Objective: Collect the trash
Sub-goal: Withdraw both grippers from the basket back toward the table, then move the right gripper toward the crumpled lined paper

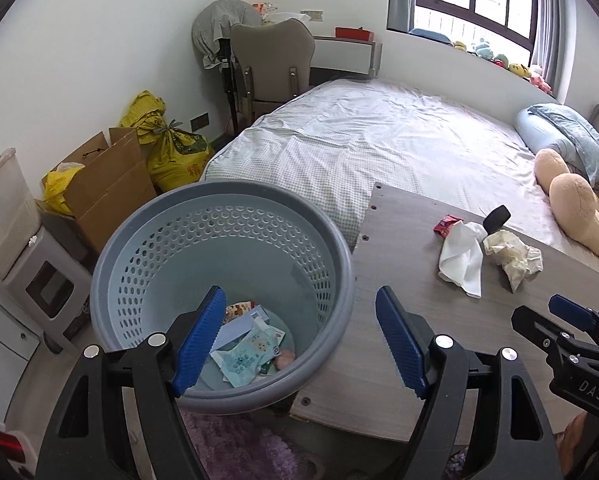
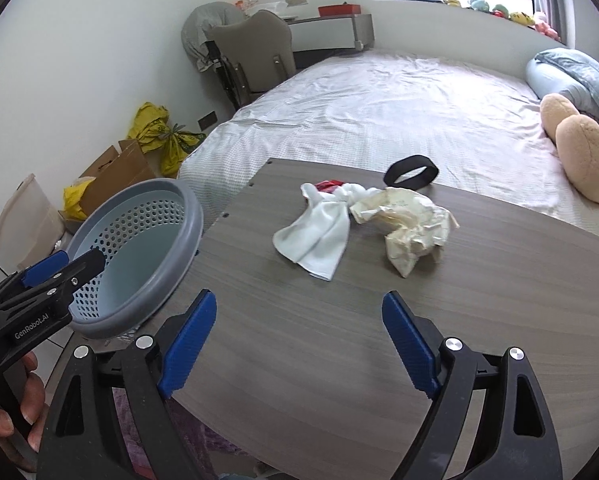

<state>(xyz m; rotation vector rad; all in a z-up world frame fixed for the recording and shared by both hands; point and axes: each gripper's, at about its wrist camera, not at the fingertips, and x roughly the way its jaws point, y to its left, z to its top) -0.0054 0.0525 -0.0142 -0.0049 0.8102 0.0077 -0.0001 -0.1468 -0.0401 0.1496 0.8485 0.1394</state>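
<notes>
Three pieces of trash are lying together on the wood-grain table [image 2: 339, 340]: a crumpled cream paper wad [image 2: 409, 226], a white tissue [image 2: 319, 236] touching the wad's near-left side, and a small red wrapper [image 2: 328, 185] peeking out just behind the tissue. One black band [image 2: 410, 172] is sitting at the table's far edge, just behind the wad.

One grey-blue perforated basket [image 1: 147, 240] is standing against the table's left edge, well apart from the wad. Inside it, on the bottom, several discarded pieces are lying: a pale blue printed packet [image 1: 247, 360], a flat lavender sheet [image 1: 235, 330], a small colourful wrapper [image 1: 239, 308] and a pinkish scrap [image 1: 285, 360]; the exact count is hard to tell because they overlap.

The left claw [image 1: 299, 344] is hanging over the basket's near rim with its two blue pads spread wide and nothing between them. The right claw [image 2: 297, 344] is hovering over bare table, on the near side of the wad, also spread wide and holding nothing.

Beyond the table a bed [image 2: 379, 112] is lying. Left of the basket one open cardboard box [image 1: 103, 196] is standing with yellow bags [image 1: 171, 148] beside it.
</notes>
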